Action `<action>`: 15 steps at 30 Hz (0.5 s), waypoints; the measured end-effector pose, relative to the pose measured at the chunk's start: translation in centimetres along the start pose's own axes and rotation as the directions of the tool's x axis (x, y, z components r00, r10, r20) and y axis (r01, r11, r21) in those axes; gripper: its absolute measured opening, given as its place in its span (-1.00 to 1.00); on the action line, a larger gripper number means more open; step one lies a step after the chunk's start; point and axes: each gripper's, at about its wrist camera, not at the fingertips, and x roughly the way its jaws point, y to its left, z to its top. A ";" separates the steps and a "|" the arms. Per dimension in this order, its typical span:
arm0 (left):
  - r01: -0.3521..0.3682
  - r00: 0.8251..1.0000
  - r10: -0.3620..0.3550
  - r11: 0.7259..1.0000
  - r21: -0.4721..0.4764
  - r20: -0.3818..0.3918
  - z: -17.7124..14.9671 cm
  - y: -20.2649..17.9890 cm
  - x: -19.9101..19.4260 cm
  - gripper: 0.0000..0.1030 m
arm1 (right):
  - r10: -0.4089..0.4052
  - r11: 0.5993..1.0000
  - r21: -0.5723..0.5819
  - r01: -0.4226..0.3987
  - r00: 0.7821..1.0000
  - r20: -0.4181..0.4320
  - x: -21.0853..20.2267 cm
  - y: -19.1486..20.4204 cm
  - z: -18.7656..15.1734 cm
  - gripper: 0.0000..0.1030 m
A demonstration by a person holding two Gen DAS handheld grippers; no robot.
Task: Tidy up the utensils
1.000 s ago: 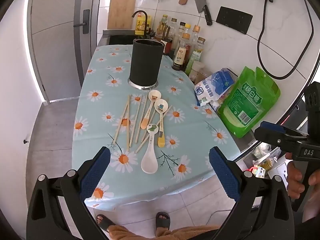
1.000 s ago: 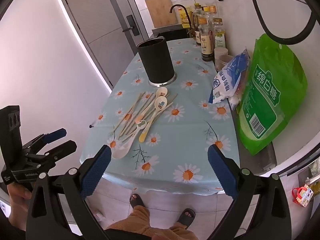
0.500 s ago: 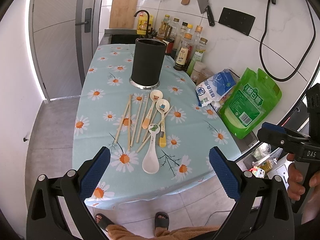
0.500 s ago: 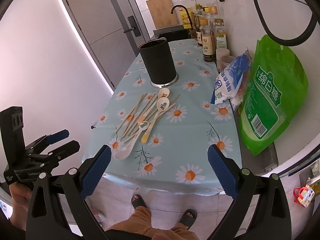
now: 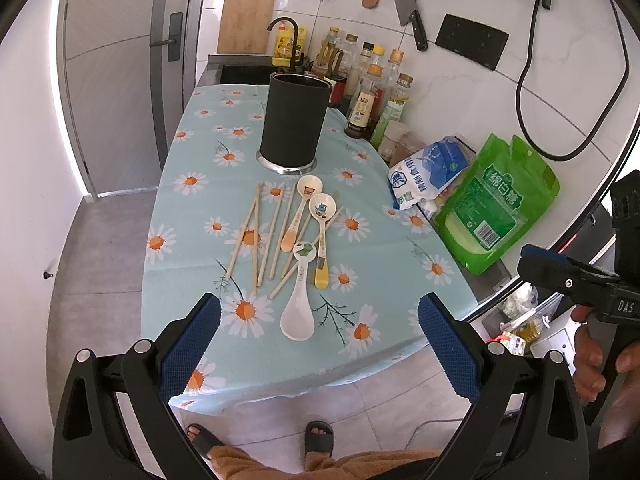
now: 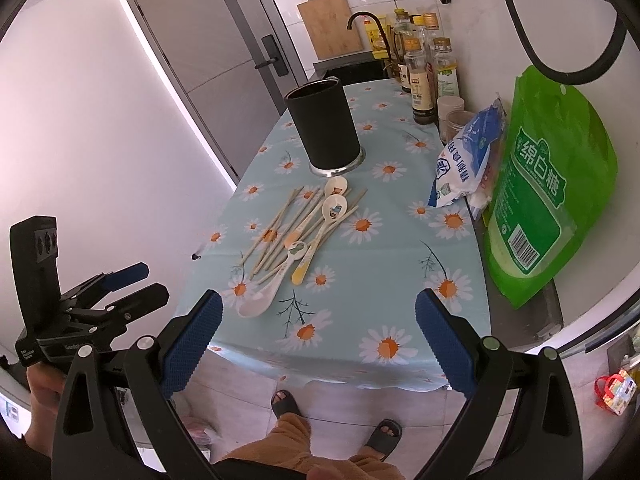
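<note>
Hovering short of the near edge of the desk (image 5: pixel 180 216), the left tool (image 5: pixel 319 334) has its blue-padded fingers spread wide with nothing between them. The right tool (image 6: pixel 316 330) is likewise released and empty, held off the near edge; in the left wrist view it shows at the far right, gripped by a hand (image 5: pixel 600 356).

A daisy-print cloth (image 6: pixel 400 248) covers the desk. Near its middle lies a loose cluster of utensils: several wooden chopsticks (image 5: pixel 256 236) fanned out lengthwise, some crossing one another, and four spoons. The white spoon (image 5: pixel 298 312) lies nearest, its bowl toward the near edge. A yellow-handled spoon (image 5: pixel 322 240) and an orange-handled spoon (image 5: pixel 298 216) lie with their picture-printed bowls toward the far side, overlapping the chopsticks on the right of the cluster.

Just beyond the cluster stands a black cylindrical holder (image 5: pixel 294 120), upright on a metal base. To the right, along the wall, are a green bag (image 6: pixel 548 184), a blue-and-white bag (image 6: pixel 464 160) and, farther back, a row of bottles (image 5: pixel 376 92).

A person's sandalled feet (image 6: pixel 336 416) stand on the tiled floor at the near edge.
</note>
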 end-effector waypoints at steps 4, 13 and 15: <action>-0.007 1.000 0.007 1.000 -0.007 0.004 -0.3 -0.1 -0.2 0.87 | 0.028 0.999 0.018 -0.028 1.000 0.000 -0.2 -0.1 -0.1 0.87; 0.011 1.000 -0.011 1.000 -0.015 -0.008 -0.5 -0.2 -0.4 0.87 | 0.046 0.999 0.022 -0.046 0.999 -0.005 -0.3 -0.2 -0.2 0.87; 0.011 1.000 -0.011 1.000 -0.021 -0.008 -0.4 -0.3 -0.4 0.87 | 0.051 0.998 0.022 -0.051 0.999 -0.004 -0.4 -0.3 -0.2 0.86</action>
